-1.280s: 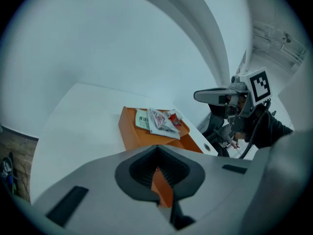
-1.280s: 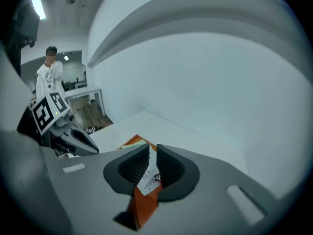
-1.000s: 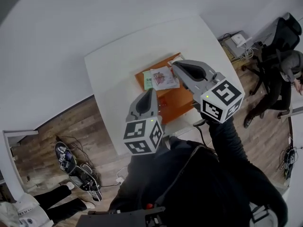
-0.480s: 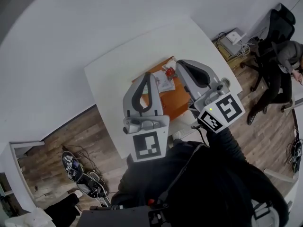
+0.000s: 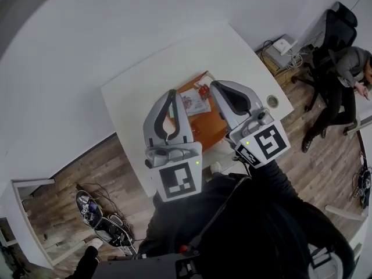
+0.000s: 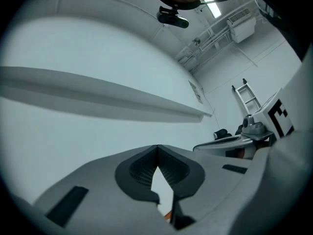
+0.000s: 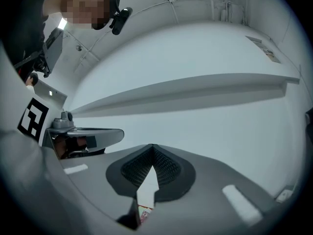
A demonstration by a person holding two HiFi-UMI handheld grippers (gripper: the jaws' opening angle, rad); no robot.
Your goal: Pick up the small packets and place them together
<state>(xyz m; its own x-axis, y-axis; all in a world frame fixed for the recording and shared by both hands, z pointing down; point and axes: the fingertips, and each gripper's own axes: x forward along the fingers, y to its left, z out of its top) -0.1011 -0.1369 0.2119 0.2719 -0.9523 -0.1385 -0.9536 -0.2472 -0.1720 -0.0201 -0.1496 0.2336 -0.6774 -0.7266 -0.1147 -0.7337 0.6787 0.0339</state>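
Observation:
A pale printed packet [image 5: 193,103] and a small red packet [image 5: 203,90] lie on an orange mat [image 5: 210,122] on the white table [image 5: 133,92]. Both grippers are held high above the mat, pointing about level toward the wall. My left gripper [image 5: 171,92] covers the mat's left part, and in the left gripper view its tips [image 6: 156,148] meet with nothing between them. My right gripper [image 5: 217,85] hangs over the mat's right part, also shut and empty [image 7: 153,146]. A sliver of printed packet [image 7: 144,213] shows under the right jaws. The rest of the mat is hidden.
A small round object [image 5: 272,102] lies near the table's right edge. A person sits in a chair [image 5: 346,68] at the far right beside a box with cables [image 5: 282,46]. Shoes [image 5: 96,221] lie on the wooden floor at the lower left.
Both grippers have risen toward the head camera and now hide more of the mat. The left one has rolled, so its marker face now faces the camera.

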